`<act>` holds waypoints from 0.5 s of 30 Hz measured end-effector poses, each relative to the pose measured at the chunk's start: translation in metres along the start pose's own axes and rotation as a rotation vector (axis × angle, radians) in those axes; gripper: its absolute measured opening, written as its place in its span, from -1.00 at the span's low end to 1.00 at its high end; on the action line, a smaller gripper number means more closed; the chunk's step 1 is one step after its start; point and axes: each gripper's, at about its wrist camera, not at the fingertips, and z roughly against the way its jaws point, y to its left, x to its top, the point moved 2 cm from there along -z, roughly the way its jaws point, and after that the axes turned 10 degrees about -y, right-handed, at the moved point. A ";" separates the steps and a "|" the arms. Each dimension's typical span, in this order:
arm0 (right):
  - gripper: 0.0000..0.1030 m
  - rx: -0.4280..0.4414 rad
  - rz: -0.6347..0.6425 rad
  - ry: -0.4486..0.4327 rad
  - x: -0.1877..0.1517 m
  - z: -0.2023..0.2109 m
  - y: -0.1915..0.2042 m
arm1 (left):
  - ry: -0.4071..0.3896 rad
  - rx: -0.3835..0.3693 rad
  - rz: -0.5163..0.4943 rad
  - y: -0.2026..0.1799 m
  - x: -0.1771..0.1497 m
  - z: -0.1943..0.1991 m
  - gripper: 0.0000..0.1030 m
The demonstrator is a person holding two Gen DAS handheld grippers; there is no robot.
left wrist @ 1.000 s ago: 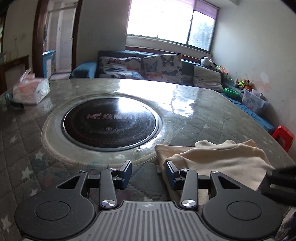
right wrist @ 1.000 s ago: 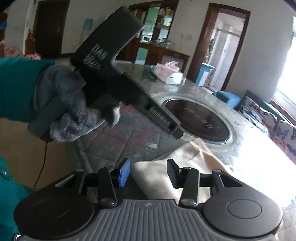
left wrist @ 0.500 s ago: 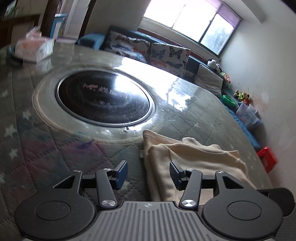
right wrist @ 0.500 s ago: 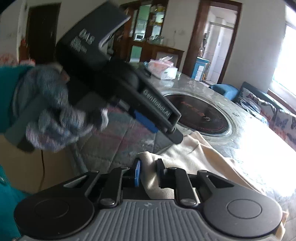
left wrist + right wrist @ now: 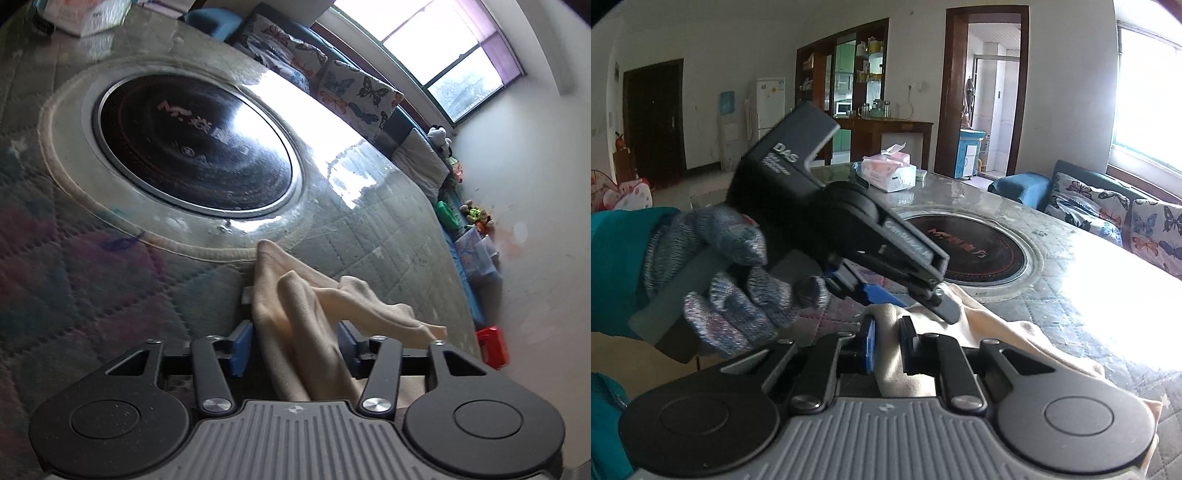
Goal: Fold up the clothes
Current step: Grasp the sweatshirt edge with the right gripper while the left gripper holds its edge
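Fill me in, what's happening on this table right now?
A person with a gripper in each hand is folding a cream cloth on the quilted table, beside the round black hotplate. The right gripper is shut on the cloth's edge. The left gripper straddles a raised fold with its jaws open, so that side isn't pinched yet. A tissue pack sits at the far end.

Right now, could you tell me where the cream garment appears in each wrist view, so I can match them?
Left wrist: cream garment at bottom centre, between the left gripper fingers.
Right wrist: cream garment at lower centre-right, clamped by the right gripper.
Shared landmark: the round black cooktop behind it.
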 end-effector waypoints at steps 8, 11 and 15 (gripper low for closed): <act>-0.60 -0.002 -0.043 -0.008 -0.003 0.010 -0.011 | 0.008 0.002 -0.023 -0.001 -0.002 -0.005 -0.62; -0.60 -0.044 -0.087 -0.016 -0.006 0.021 -0.028 | 0.006 0.005 -0.038 -0.002 -0.002 -0.004 -0.62; -0.53 -0.247 -0.149 0.018 -0.021 0.039 -0.075 | 0.004 0.009 -0.061 -0.003 -0.002 -0.004 -0.62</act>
